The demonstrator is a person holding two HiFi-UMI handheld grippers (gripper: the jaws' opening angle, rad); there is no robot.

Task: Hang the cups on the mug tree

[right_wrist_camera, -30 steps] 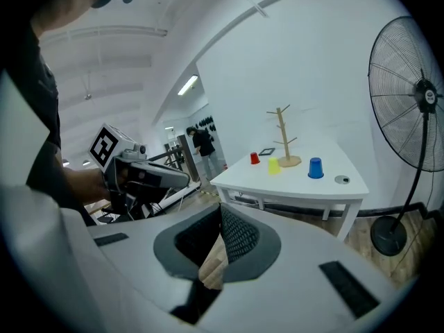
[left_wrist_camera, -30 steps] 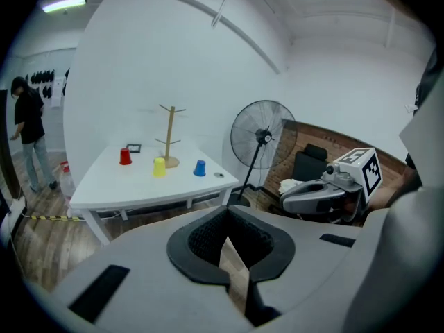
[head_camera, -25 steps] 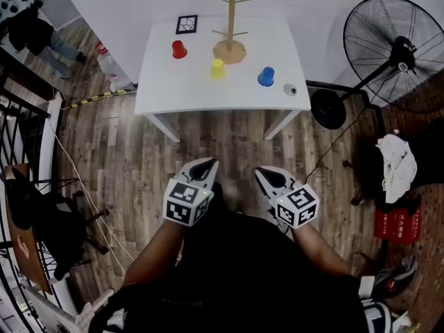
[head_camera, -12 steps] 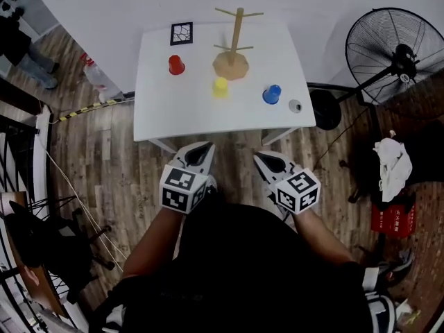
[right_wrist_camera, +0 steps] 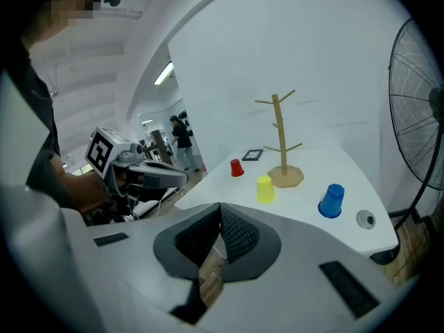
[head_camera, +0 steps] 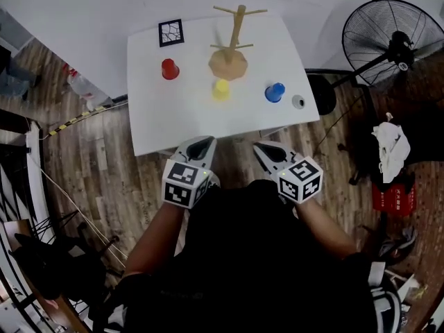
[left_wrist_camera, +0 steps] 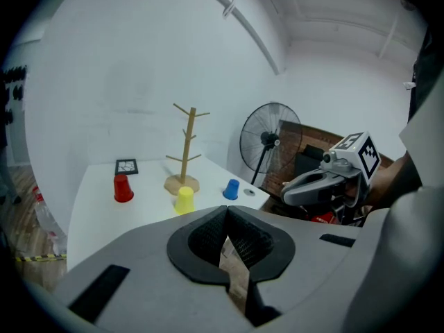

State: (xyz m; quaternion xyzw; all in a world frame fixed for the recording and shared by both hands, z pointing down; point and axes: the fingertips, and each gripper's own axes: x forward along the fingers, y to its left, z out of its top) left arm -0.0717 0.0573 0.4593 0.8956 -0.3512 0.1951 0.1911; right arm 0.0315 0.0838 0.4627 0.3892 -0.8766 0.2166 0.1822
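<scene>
Looking down from the head, a white table (head_camera: 173, 116) holds the wooden mug tree (head_camera: 229, 54). The red cup (head_camera: 169, 69) stands left of it, the yellow cup (head_camera: 221, 89) in front and the blue cup (head_camera: 275, 92) right. The left gripper (head_camera: 201, 143) and right gripper (head_camera: 263, 148) are by the table's near edge, well apart from the cups. The left gripper view shows its jaws pressed together, holding nothing. The right gripper view shows the same.

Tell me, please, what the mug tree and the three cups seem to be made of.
Mug tree: likely wood, matt pale tan, with peg branches on a round base. Red cup, yellow cup, blue cup: probably plastic, judging by their solid bright colours; too small to be sure.
</scene>
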